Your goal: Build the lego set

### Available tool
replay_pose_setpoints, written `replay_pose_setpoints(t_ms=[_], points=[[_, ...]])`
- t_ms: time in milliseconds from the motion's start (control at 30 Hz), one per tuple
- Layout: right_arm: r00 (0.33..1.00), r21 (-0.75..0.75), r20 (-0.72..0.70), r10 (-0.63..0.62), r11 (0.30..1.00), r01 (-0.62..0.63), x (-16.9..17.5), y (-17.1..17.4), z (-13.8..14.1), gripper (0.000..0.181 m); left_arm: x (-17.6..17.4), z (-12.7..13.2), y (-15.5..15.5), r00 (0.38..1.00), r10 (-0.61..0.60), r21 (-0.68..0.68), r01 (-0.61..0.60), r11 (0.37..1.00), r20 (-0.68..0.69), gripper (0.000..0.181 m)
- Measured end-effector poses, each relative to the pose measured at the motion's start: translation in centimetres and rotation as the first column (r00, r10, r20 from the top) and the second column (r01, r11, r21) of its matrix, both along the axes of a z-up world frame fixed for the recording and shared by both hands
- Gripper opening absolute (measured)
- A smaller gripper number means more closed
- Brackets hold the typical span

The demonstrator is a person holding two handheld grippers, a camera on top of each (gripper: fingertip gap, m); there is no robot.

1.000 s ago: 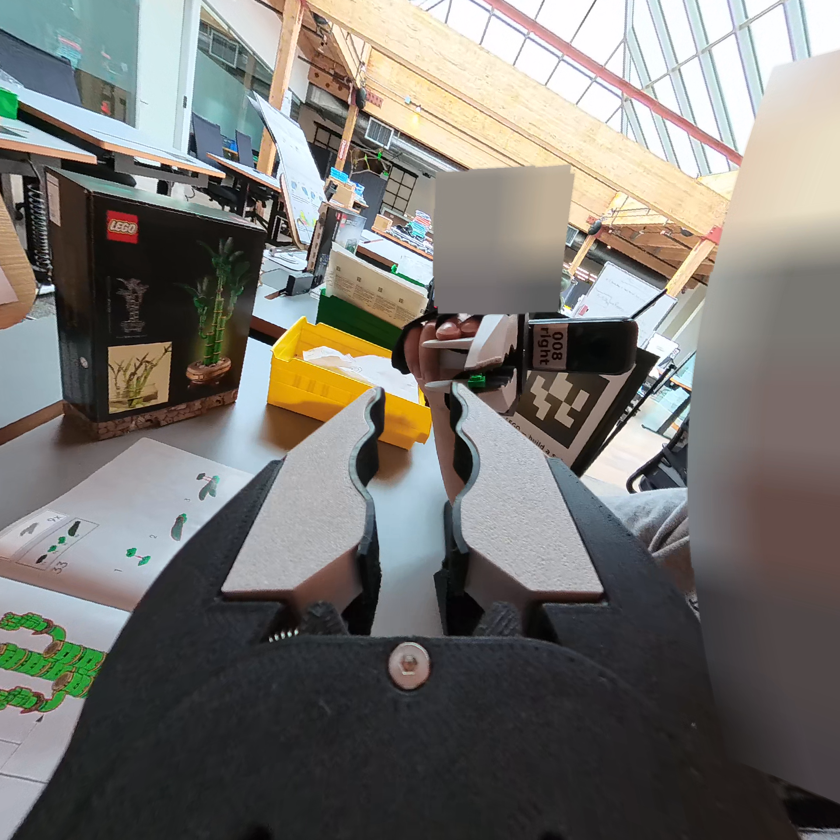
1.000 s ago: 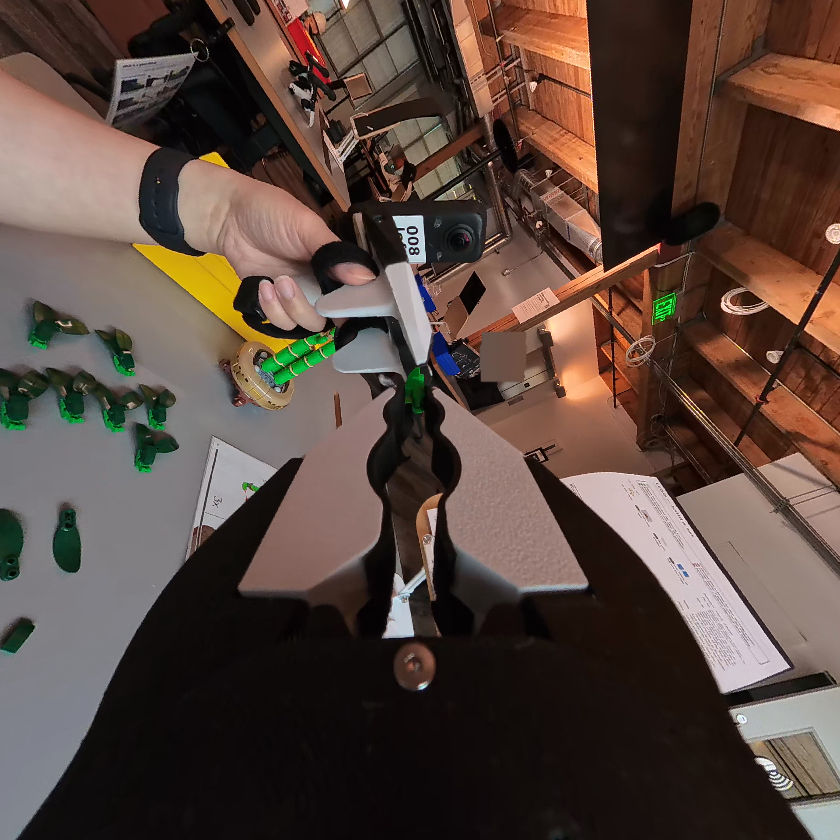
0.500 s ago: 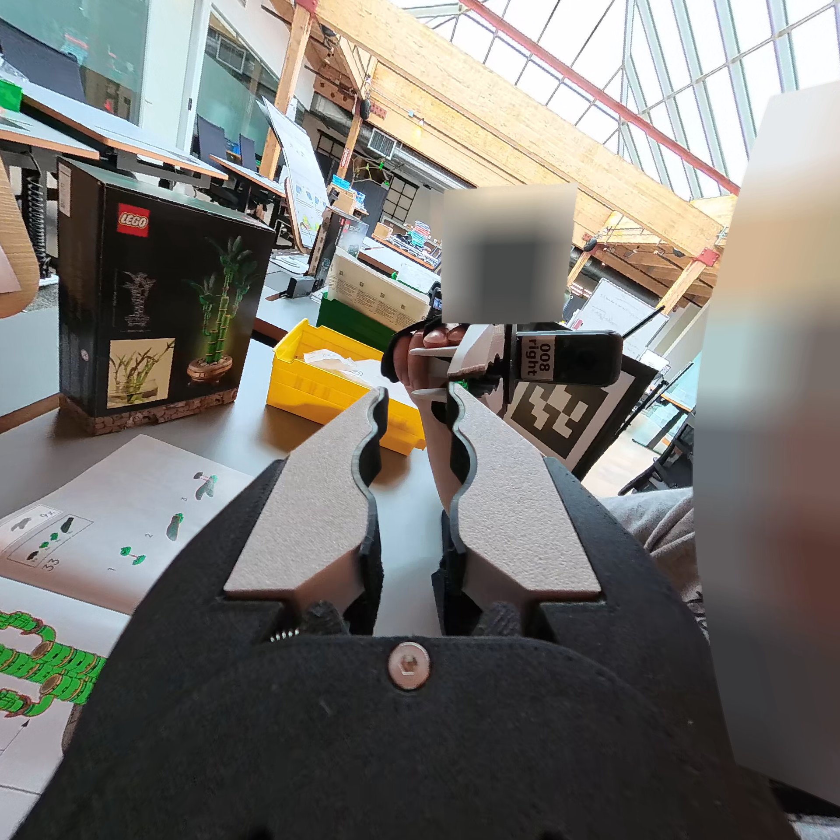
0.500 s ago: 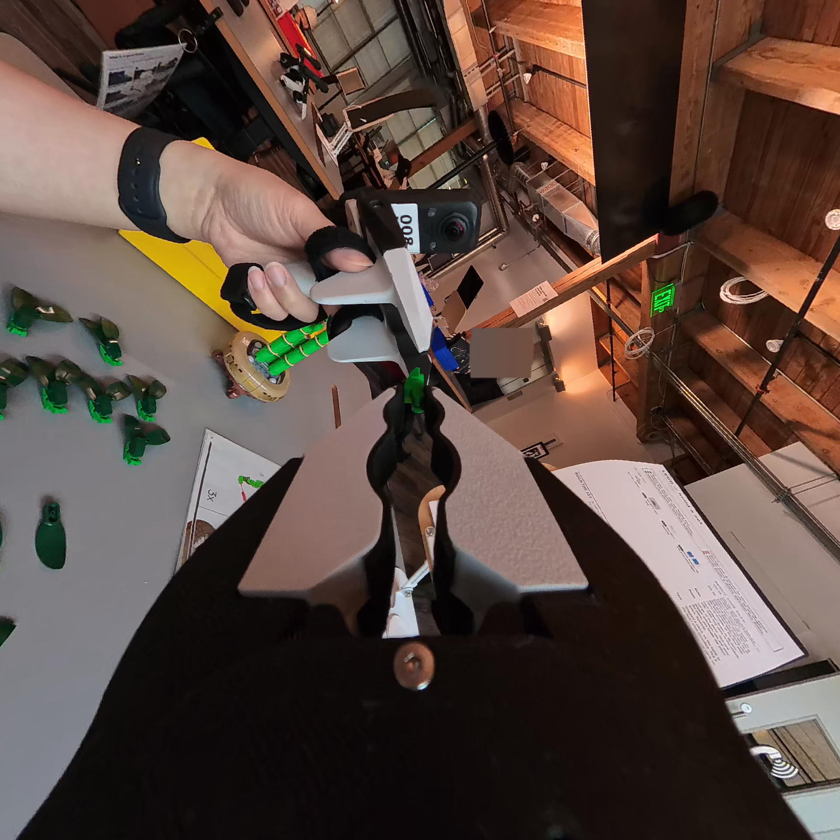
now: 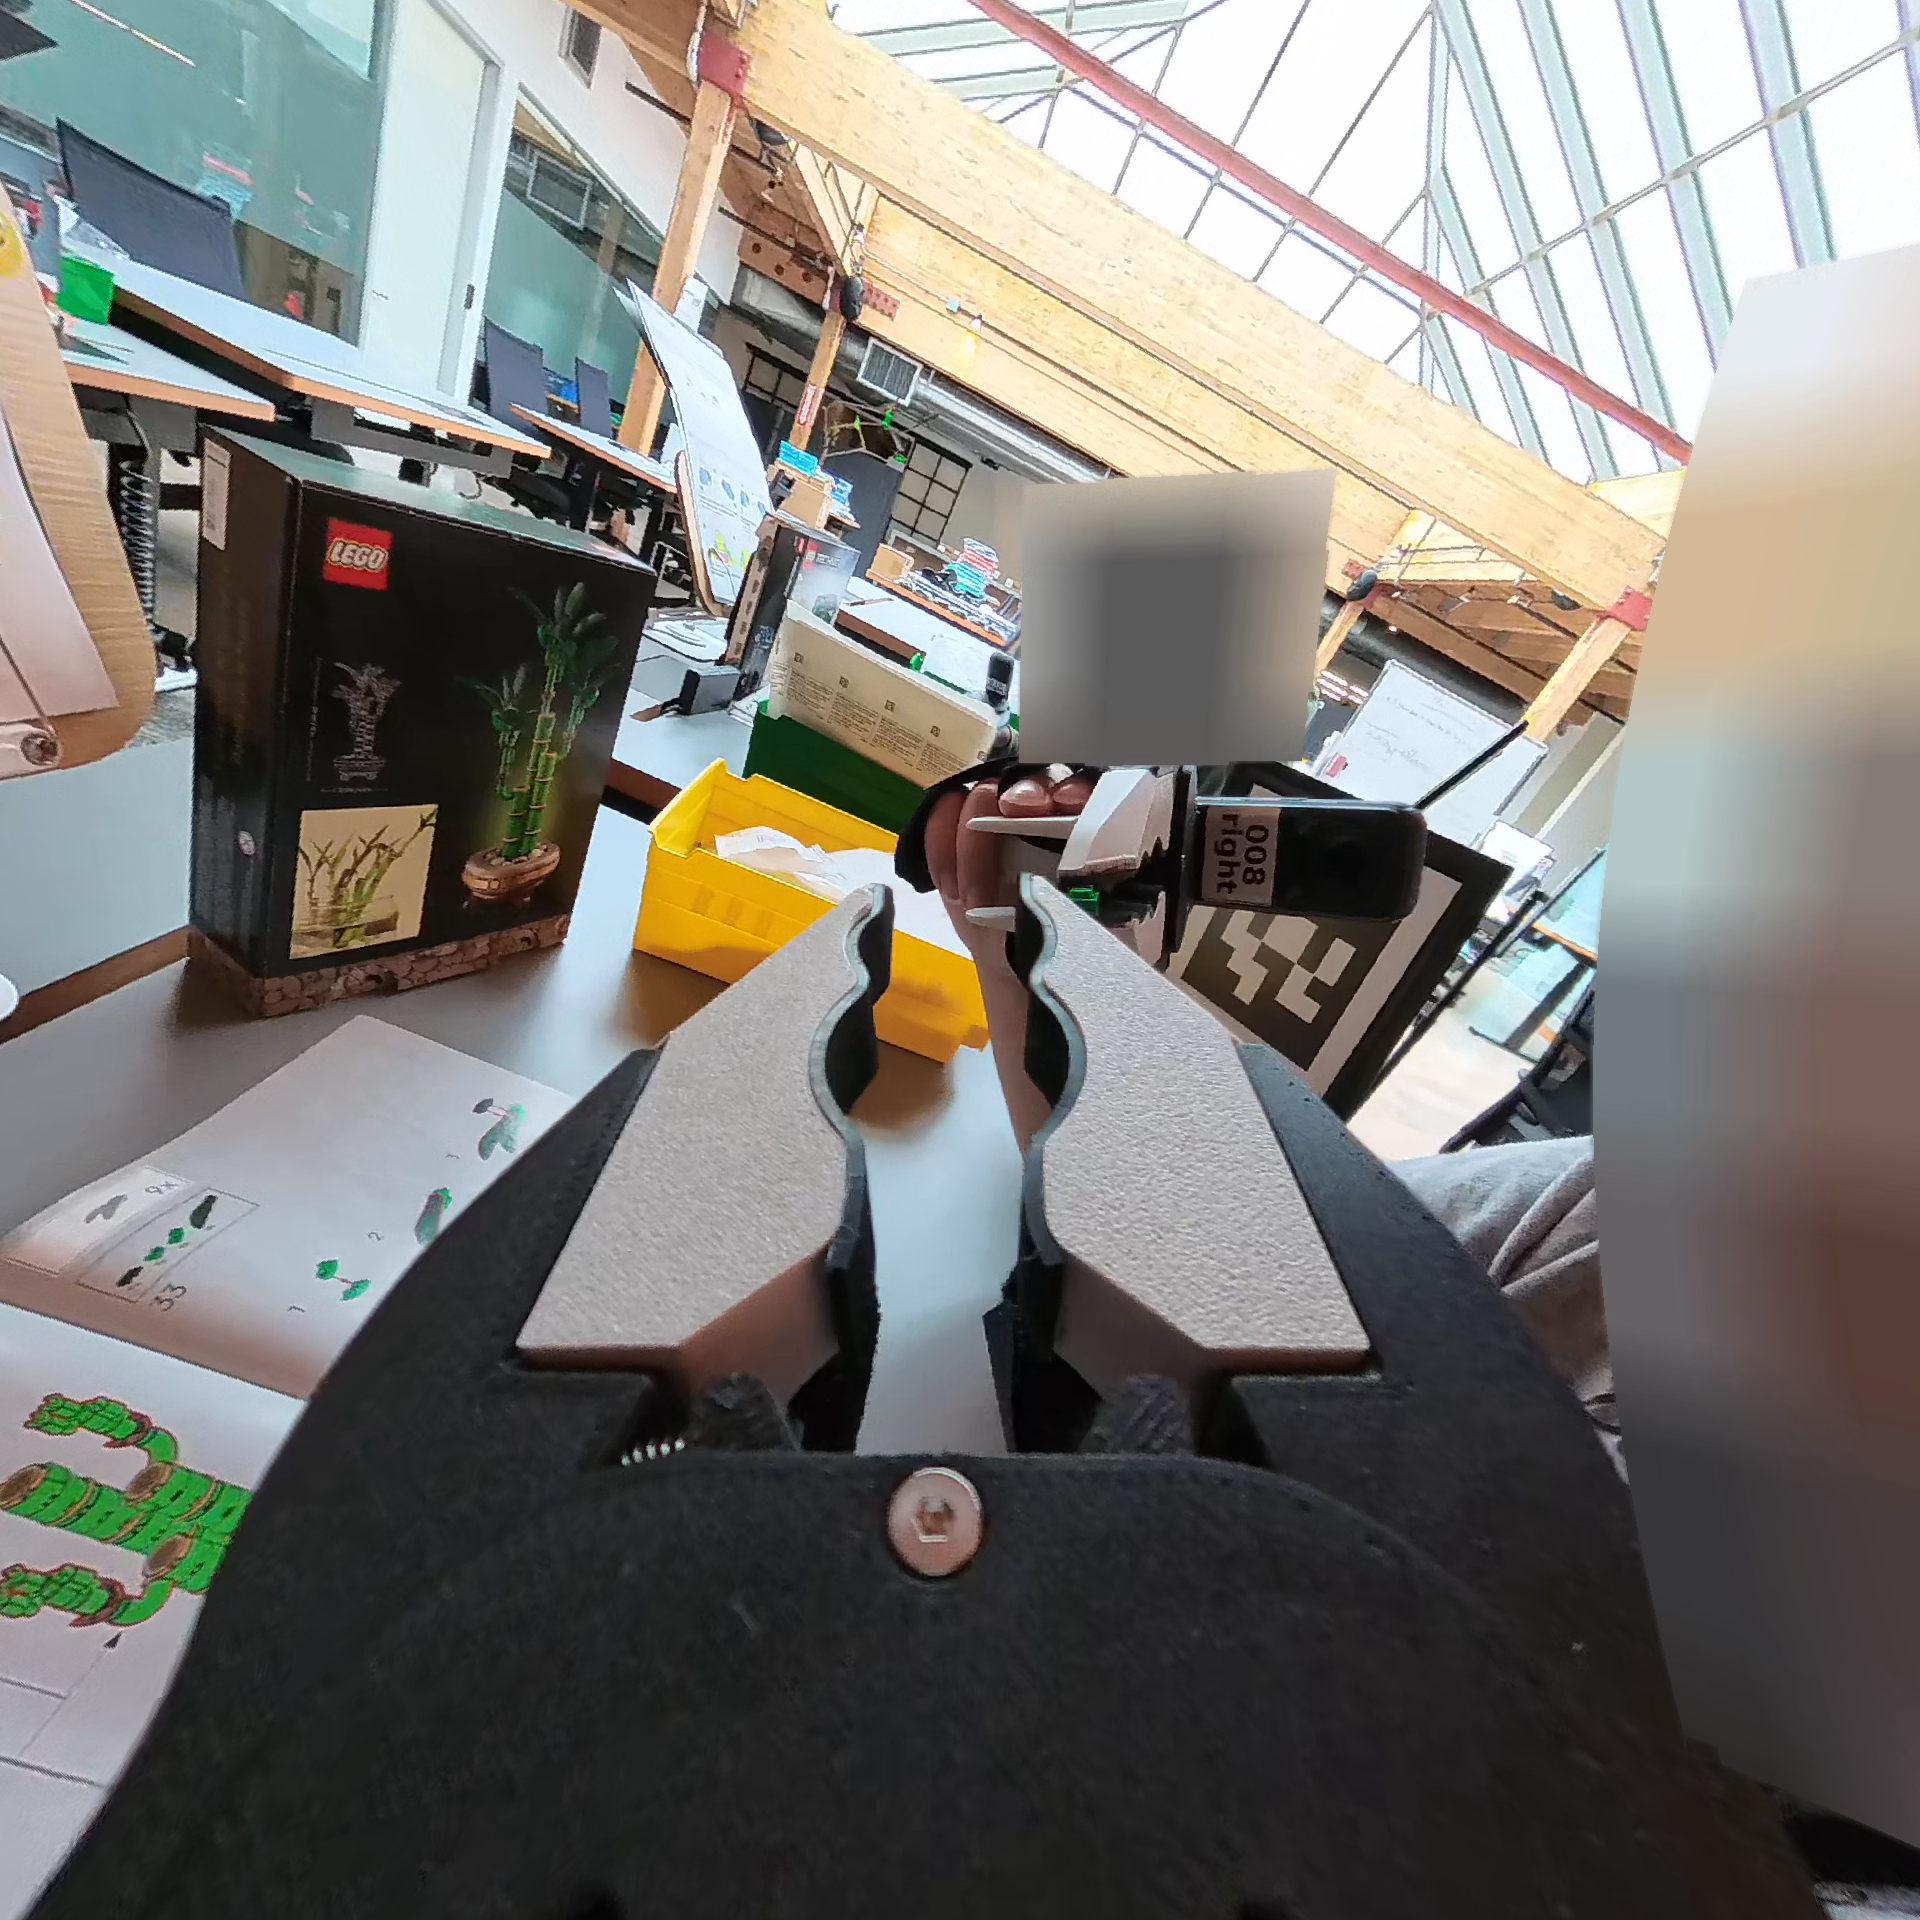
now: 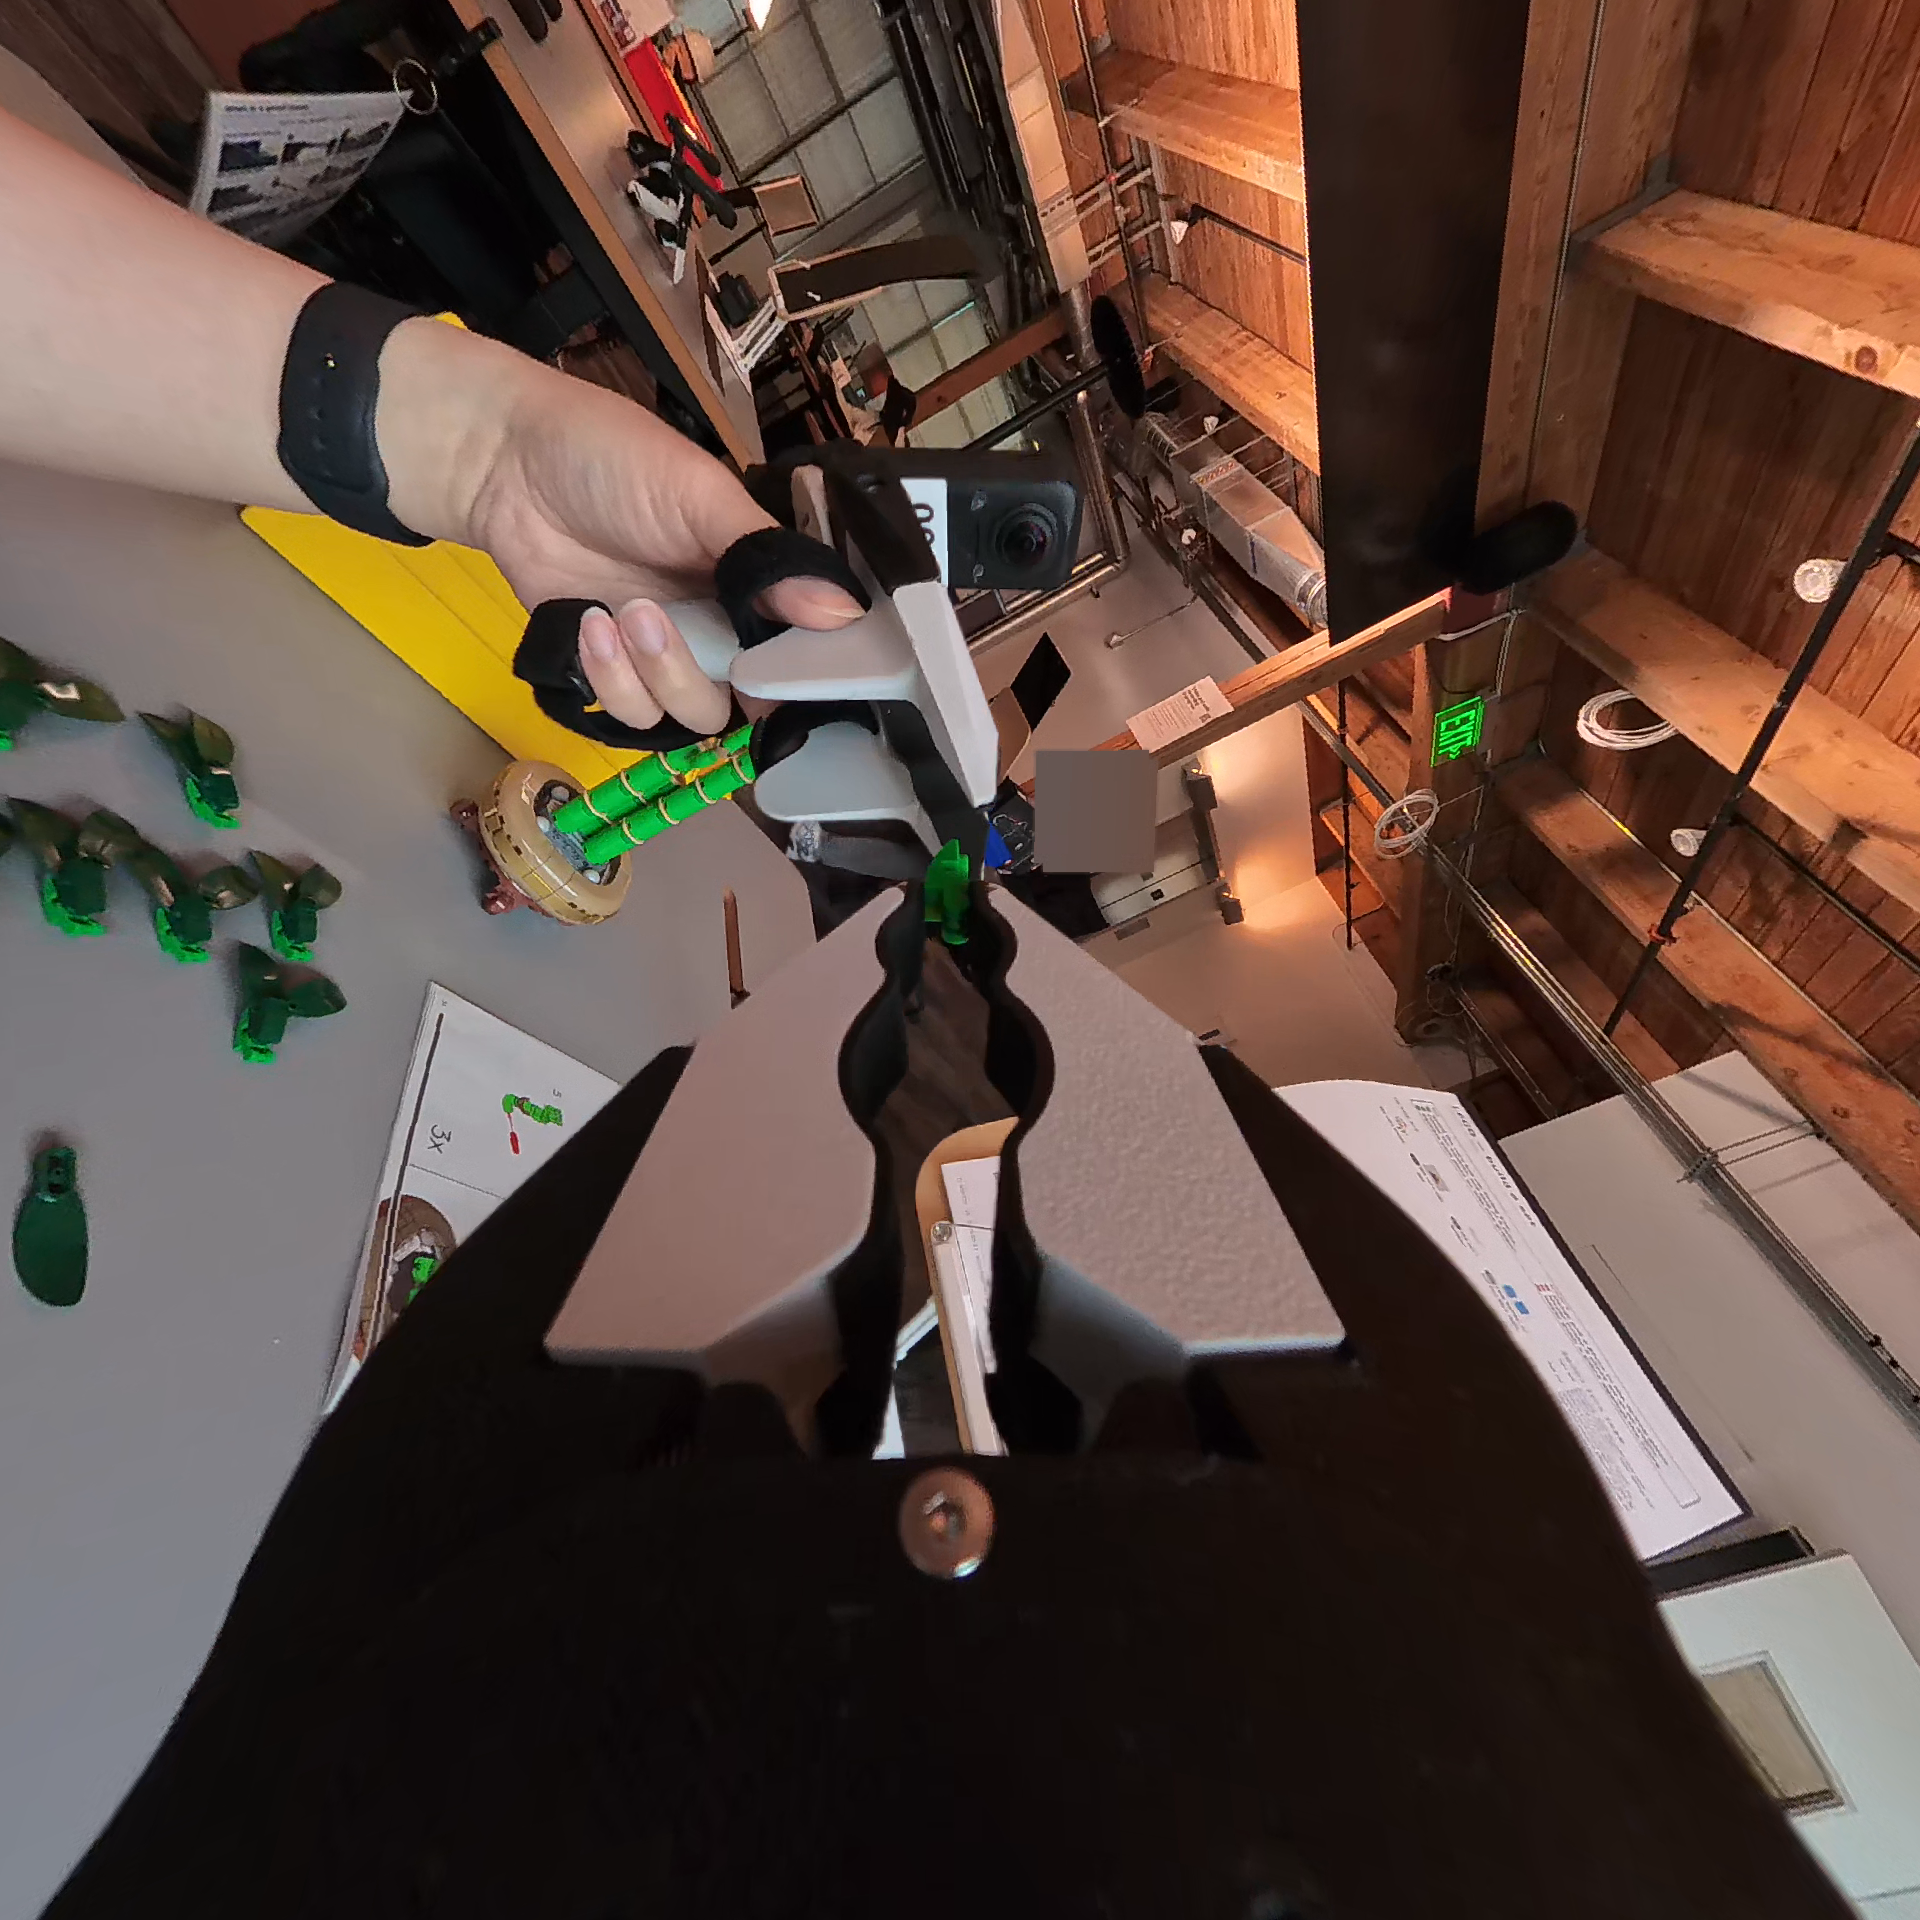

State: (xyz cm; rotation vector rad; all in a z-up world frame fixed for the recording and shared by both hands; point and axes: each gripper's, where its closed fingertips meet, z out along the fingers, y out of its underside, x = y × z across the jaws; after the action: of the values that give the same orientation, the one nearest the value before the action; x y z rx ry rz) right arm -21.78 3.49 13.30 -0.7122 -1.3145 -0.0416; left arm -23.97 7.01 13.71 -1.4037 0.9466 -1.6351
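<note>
In the right wrist view, finished leaf clusters [image 6: 177, 894] lie in rows at the left edge of the grey table [image 6: 156, 1403], a single dark leaf [image 6: 50, 1231] below them. Centre-left, the round tan base [image 6: 556, 857] already carries two green stalks [image 6: 660, 795] — so the build looks partly done, with the leaves yet to be mounted. At frame centre the right gripper [image 6: 948, 899] pinches a small green piece [image 6: 948, 891] at its tips. In the left wrist view the set's box [image 5: 405, 727] stands upper left, the manual [image 5: 260, 1195] lower left; the left gripper [image 5: 954, 914] gapes empty, jaws narrowly parted.
</note>
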Motion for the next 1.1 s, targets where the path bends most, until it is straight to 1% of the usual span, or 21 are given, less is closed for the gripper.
replay_pose_setpoints(t_ms=[133,433,667,767,900,1000,1067,1100], points=[[1.0,-0.004,0.007,-0.005,1.0,0.005,-0.1,0.3,-0.3,0.006,-0.1,0.1,-0.3,1.0,-0.005,-0.003,0.005,1.0,0.001,0.021],[1.0,-0.027,-0.002,-0.015,1.0,0.015,0.0,1.1,-0.6,0.006,0.4,-0.4,-0.7,0.999,-0.017,0.002,0.017,1.0,-0.03,0.021],[1.0,-0.032,-0.008,-0.016,0.999,0.015,0.2,1.2,-0.6,0.006,1.3,-1.5,-0.5,0.998,-0.047,-0.06,0.044,0.997,-0.048,0.023],[1.0,-0.032,-0.006,-0.016,0.999,0.016,0.1,1.2,-0.6,0.006,1.4,-1.5,-0.6,0.998,-0.052,-0.064,0.049,0.997,-0.046,0.023],[1.0,-0.034,0.005,-0.018,0.999,0.019,-0.1,1.3,-0.8,0.006,1.4,-1.1,-1.1,0.996,-0.087,-0.082,0.085,0.993,-0.015,0.024],[1.0,-0.04,0.01,-0.01,0.999,0.011,-0.4,1.3,-1.0,0.006,1.7,-1.1,-1.3,0.996,-0.092,-0.078,0.091,0.993,-0.011,0.03],[1.0,-0.041,0.015,-0.009,0.999,0.01,-0.6,1.4,-1.2,0.006,1.7,-0.9,-1.2,0.997,-0.077,-0.064,0.077,0.995,0.011,0.04],[1.0,-0.039,0.017,-0.008,0.999,0.008,-0.7,1.4,-1.2,0.006,1.7,-0.8,-1.1,0.997,-0.071,-0.056,0.072,0.996,0.017,0.042]])
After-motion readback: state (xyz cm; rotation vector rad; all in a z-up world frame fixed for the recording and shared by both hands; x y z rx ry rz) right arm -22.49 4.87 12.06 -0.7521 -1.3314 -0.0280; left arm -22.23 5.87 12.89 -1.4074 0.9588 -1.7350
